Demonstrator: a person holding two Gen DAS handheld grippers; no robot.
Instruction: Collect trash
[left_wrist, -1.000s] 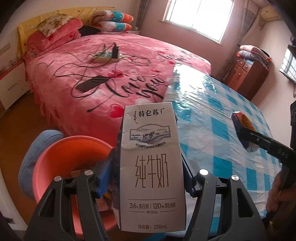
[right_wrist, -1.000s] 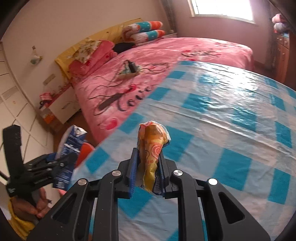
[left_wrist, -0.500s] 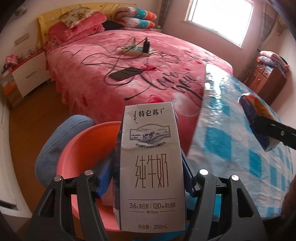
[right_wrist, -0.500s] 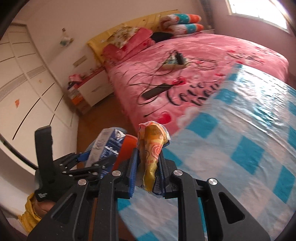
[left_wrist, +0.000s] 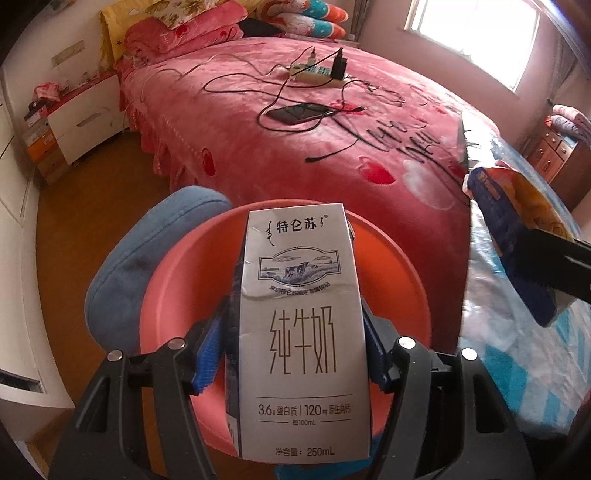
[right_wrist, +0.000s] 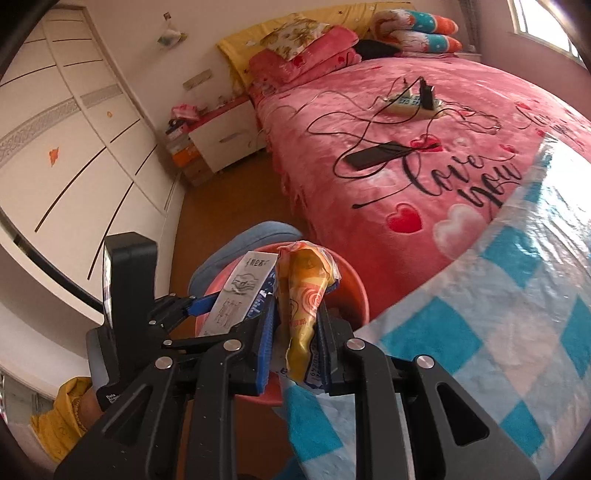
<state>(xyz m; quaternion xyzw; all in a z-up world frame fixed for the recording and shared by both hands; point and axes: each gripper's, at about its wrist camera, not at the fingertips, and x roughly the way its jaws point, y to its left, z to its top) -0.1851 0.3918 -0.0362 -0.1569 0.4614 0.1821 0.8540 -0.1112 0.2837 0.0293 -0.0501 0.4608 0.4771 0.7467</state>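
Observation:
My left gripper (left_wrist: 295, 347) is shut on a white 250 mL milk carton (left_wrist: 301, 332), held upright over a salmon-pink plastic basin (left_wrist: 173, 288) on a blue stool (left_wrist: 122, 273). My right gripper (right_wrist: 295, 339) is shut on a crumpled orange and yellow snack wrapper (right_wrist: 304, 299). In the right wrist view the milk carton (right_wrist: 240, 295) and the left gripper (right_wrist: 207, 306) sit just left of the wrapper, above the basin (right_wrist: 351, 291). In the left wrist view the wrapper (left_wrist: 528, 221) enters from the right, beside the basin.
A table with a blue-checked plastic cloth (right_wrist: 498, 314) lies to the right. Behind the basin is a pink bed (left_wrist: 332, 122) with a power strip (left_wrist: 314, 74), cables and a phone (left_wrist: 299, 112). A bedside cabinet (right_wrist: 221, 140) and white wardrobe (right_wrist: 66, 129) line the left.
Both grippers have moved left off the table toward the basin. The carton now hangs over the basin's middle, and the wrapper has come to the table's edge beside it.

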